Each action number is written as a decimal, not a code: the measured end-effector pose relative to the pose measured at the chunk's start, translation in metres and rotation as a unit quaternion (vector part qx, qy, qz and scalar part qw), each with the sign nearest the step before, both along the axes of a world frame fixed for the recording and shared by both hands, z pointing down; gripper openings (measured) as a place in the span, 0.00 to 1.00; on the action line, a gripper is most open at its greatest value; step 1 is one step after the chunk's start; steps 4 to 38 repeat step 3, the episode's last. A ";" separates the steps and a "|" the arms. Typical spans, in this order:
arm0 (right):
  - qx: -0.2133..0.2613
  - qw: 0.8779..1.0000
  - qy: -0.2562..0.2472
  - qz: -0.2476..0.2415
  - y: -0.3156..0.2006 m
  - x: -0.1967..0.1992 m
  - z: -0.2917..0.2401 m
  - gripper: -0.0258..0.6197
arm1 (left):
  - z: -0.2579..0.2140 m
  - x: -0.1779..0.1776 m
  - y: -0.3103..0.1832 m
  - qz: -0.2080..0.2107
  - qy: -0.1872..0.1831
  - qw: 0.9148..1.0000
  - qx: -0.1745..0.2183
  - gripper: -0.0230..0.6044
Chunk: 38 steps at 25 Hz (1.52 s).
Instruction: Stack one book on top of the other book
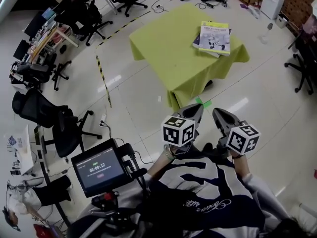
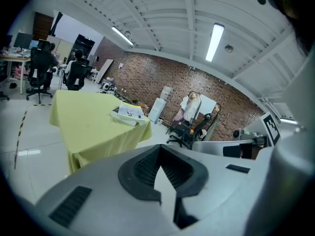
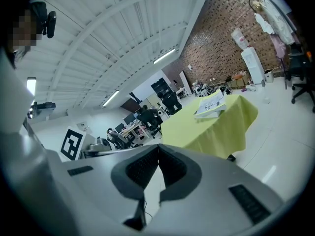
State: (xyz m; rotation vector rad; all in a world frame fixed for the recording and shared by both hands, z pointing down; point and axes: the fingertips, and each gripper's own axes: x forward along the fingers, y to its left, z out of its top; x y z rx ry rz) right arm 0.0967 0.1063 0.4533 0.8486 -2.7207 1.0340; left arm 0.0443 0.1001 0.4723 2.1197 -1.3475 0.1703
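Note:
Two books (image 1: 213,37) lie stacked near the right corner of a table with a yellow-green cloth (image 1: 168,48); the top one has a white and yellow cover, a darker one shows beneath. The stack of books (image 2: 129,113) also shows in the left gripper view, and the books (image 3: 211,105) in the right gripper view. My left gripper (image 1: 197,109) and right gripper (image 1: 216,113) are held close to my body, well short of the table, both shut and empty. Their jaws meet with nothing between.
Office chairs (image 1: 54,123) stand at the left, and a small screen on a stand (image 1: 97,171) sits near my left side. Another chair (image 1: 303,63) is at the right. Desks with seated people (image 1: 74,9) are at the far left. Striped tape (image 1: 103,78) runs over the floor.

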 end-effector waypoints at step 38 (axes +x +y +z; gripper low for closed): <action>-0.002 1.000 0.002 -0.004 0.007 -0.012 -0.012 0.02 | -0.011 -0.012 0.007 -0.004 0.003 1.000 -0.005 0.04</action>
